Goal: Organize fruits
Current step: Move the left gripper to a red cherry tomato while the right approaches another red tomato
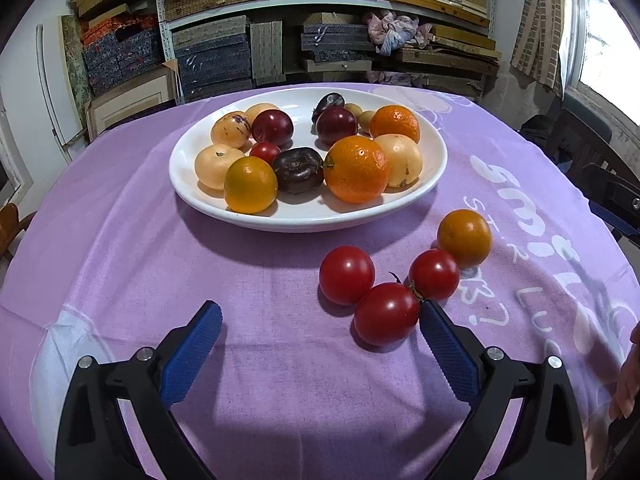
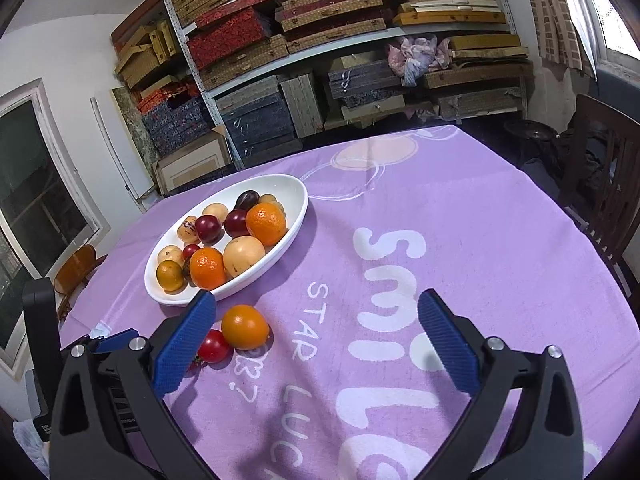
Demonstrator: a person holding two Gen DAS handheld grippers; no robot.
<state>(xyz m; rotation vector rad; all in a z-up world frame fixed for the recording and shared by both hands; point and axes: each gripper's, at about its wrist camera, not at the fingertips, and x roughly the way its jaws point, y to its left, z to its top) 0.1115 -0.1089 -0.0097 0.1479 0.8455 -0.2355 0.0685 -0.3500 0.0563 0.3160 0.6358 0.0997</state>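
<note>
A white oval dish (image 1: 434, 148) (image 2: 298, 204) holds several fruits: oranges, dark plums, pale yellow fruits and a small red tomato. On the purple cloth in front of it lie three red tomatoes (image 1: 386, 314) and a small orange (image 1: 464, 237) (image 2: 245, 327). My left gripper (image 1: 320, 312) is open; the nearest tomato sits just inside its right fingertip (image 1: 430, 312), with nothing pressed between the pads. My right gripper (image 2: 316, 300) is open over bare cloth, right of the loose orange and a tomato (image 2: 213, 346). Its left finger hides the other tomatoes.
A purple tablecloth (image 2: 440, 208) with white lettering covers the round table. Shelves (image 1: 320, 20) stacked with boxes stand behind it. A dark wooden chair (image 2: 608, 184) is at the right edge. A person's hand (image 1: 628, 380) shows at the right edge of the left wrist view.
</note>
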